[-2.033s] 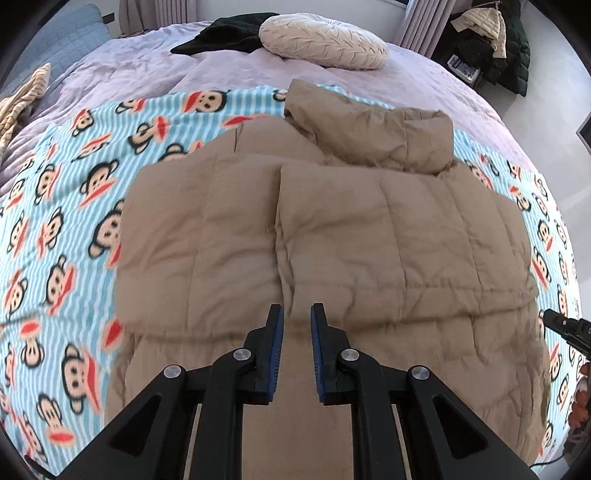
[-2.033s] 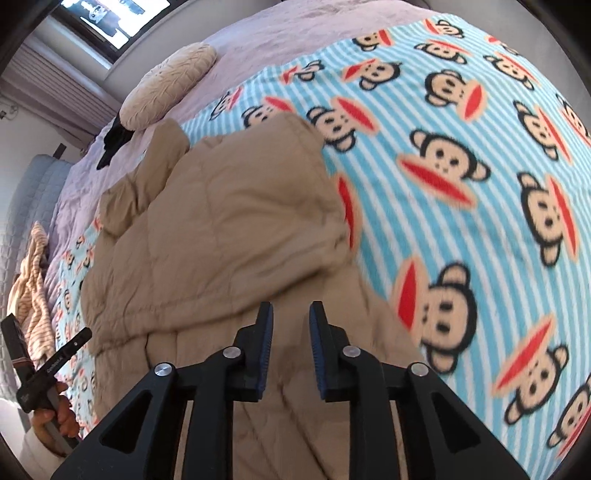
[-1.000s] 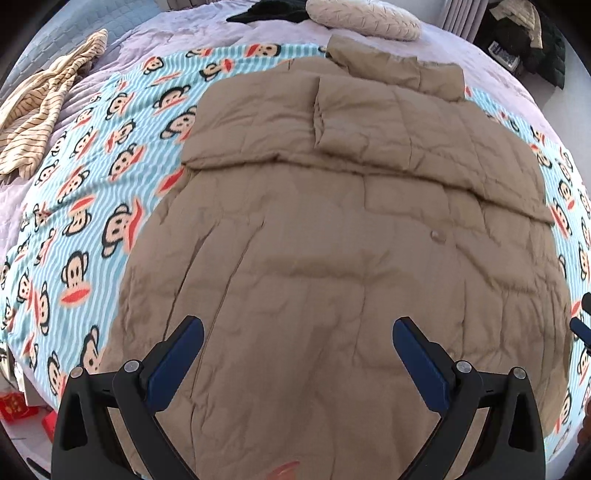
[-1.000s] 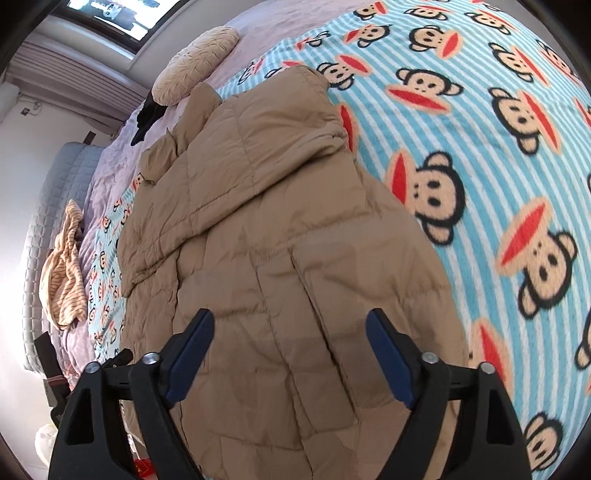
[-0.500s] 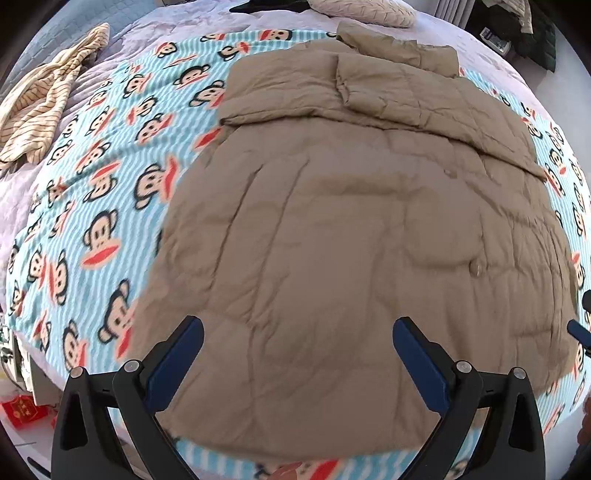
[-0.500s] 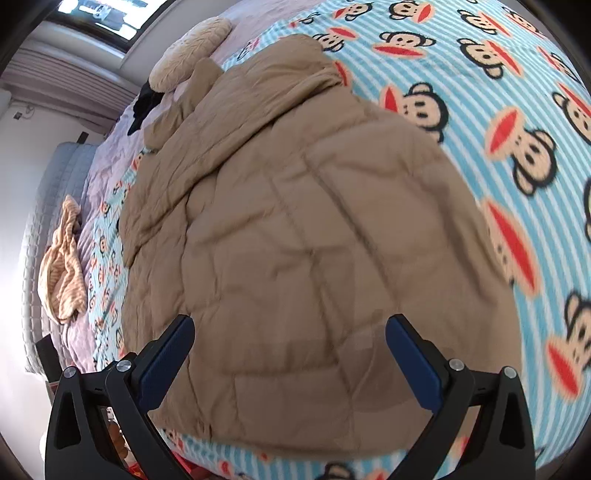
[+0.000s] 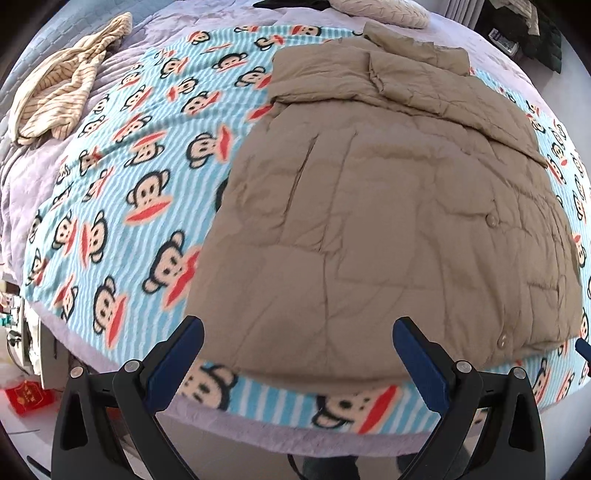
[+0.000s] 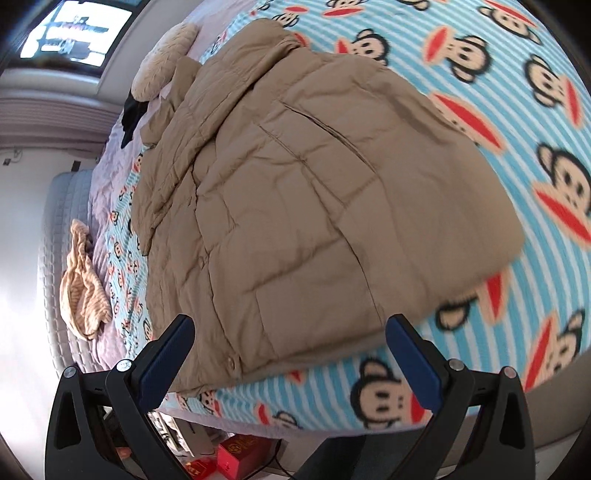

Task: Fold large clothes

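Note:
A large tan quilted puffer coat (image 7: 388,206) lies flat on a blue striped monkey-print blanket (image 7: 140,166) on the bed, hood at the far end, both sleeves folded in across the chest. It also shows in the right wrist view (image 8: 314,206). My left gripper (image 7: 297,354) is open and empty, hanging over the coat's bottom hem near the bed's front edge. My right gripper (image 8: 288,350) is open and empty, above the hem at the coat's other bottom corner.
A striped beige garment (image 7: 59,85) lies at the far left of the bed. A cream pillow (image 7: 380,9) and a dark garment (image 8: 131,110) lie behind the hood. Red boxes (image 8: 240,458) sit on the floor below the bed edge.
Both grippers opened wide from nearly shut and drew back from the sleeve area toward the bed's front edge, so the coat's hem and the blanket's edge now show.

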